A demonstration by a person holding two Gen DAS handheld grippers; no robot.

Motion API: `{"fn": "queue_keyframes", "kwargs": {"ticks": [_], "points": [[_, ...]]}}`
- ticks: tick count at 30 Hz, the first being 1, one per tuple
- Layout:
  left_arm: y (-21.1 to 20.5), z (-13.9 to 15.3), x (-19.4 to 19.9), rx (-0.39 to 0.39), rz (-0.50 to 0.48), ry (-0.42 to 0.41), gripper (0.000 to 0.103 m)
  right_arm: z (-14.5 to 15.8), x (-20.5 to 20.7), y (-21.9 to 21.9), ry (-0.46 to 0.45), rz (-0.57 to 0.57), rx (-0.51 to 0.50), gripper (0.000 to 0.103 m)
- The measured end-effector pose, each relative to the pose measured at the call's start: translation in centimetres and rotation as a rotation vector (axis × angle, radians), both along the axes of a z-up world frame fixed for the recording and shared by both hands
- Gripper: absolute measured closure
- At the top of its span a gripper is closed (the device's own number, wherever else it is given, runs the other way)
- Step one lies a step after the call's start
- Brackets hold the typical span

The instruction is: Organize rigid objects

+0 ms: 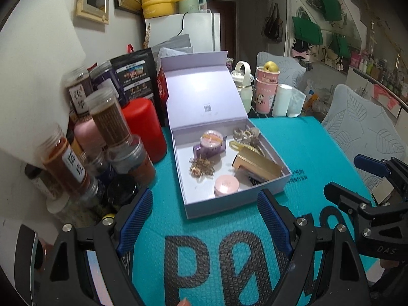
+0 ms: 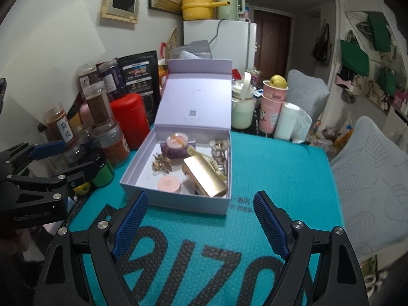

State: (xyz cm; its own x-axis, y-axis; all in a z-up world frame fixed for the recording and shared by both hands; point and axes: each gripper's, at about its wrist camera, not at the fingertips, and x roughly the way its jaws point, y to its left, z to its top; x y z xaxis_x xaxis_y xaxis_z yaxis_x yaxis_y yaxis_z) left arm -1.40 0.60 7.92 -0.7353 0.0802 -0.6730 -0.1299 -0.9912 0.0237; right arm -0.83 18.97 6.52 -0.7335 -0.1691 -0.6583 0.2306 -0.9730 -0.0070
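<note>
Right wrist: ribbed blue fingers (image 2: 132,219), smooth lavender box (image 2: 176,199).

Left gripper (image 1: 206,219) and right gripper (image 2: 201,219): black angular frames, silver round screw heads, ribbed blue finger pads (image 2: 132,221); white lettering marks each body.

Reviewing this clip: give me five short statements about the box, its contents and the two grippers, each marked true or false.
1. The lavender box has its lid open. True.
2. The left gripper holds the pink round tin. False: its jaws are open and empty, and the tin lies in the box.
3. The gold rectangular case lies inside the box. True.
4. The box sits on a red mat. False: the mat is teal.
5. The right gripper is open, short of the box. True.
</note>
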Motion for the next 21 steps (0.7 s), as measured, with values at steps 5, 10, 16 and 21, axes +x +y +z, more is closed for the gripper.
{"fn": "queue_keyframes", "kwargs": {"ticks": [5,10,16,21], "points": [[-0.5,-0.8,0.5,0.008,0.020,-0.013,0.019,-0.6,1.1,-0.2,-0.012,-0.013,0.005,0.017],[-0.9,-1.4,0.5,0.007,0.034,-0.030,0.019,-0.9,1.6,-0.5,-0.026,-0.005,0.002,0.017],[-1.0,-1.6,0.4,0.005,0.033,-0.037,0.019,-1.1,1.5,-0.6,-0.035,0.002,-0.002,0.017],[-0.9,-1.7,0.4,0.011,0.030,-0.039,0.019,-1.2,1.4,-0.5,-0.040,0.000,0.001,0.017]]}}
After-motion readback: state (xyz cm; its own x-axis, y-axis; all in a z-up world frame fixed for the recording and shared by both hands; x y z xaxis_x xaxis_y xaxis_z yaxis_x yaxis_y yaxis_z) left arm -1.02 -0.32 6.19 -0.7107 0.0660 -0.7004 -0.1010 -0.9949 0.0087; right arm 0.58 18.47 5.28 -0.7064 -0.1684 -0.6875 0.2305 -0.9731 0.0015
